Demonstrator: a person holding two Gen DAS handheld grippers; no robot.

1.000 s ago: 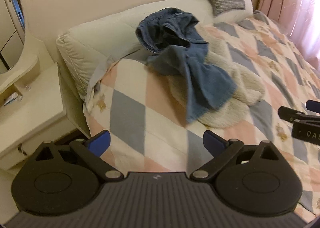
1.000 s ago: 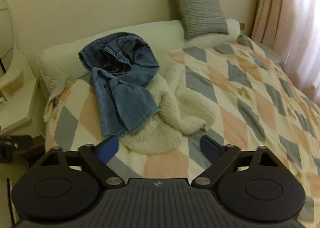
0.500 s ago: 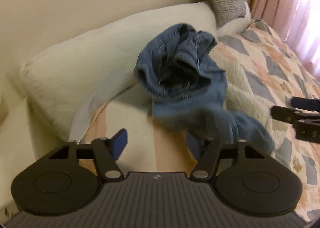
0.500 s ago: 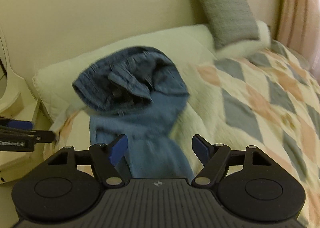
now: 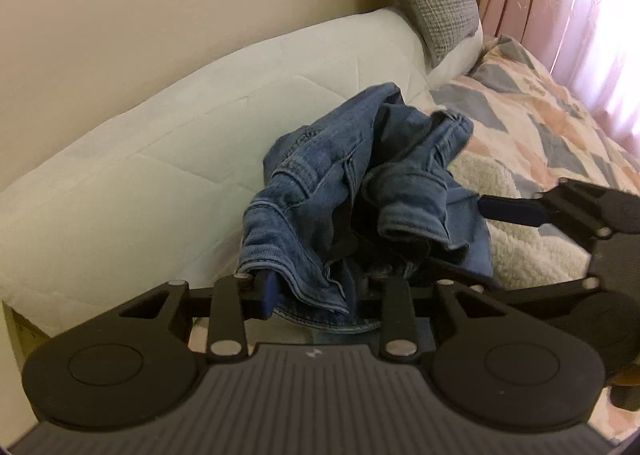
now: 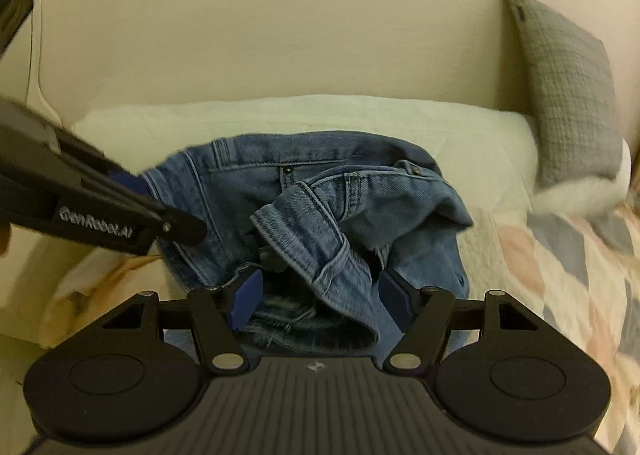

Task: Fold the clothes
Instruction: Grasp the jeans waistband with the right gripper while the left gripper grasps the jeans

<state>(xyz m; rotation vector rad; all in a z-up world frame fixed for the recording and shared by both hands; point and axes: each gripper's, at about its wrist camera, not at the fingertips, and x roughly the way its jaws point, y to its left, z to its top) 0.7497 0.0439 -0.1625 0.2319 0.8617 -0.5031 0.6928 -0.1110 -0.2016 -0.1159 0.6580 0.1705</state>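
Crumpled blue jeans (image 5: 320,191) lie bunched on the bed against the long white pillow; they also show in the right wrist view (image 6: 304,191). My left gripper (image 5: 316,291) is open, its fingers around the near left fold of the waistband. My right gripper (image 6: 320,299) is open, its blue pads either side of a denim fold. The right gripper also shows at the right of the left wrist view (image 5: 568,215), and the left gripper at the left of the right wrist view (image 6: 100,211).
A long white pillow (image 5: 140,175) runs along the cream wall behind the jeans. A grey cushion (image 6: 568,95) leans at the right. A cream fleece garment (image 5: 520,243) lies under the jeans on the diamond-patterned quilt (image 5: 552,123). Pink curtains (image 5: 568,7) hang at far right.
Both grippers have moved forward from the bed's edge up to the jeans. Their jaws have narrowed and now straddle folds of the denim.
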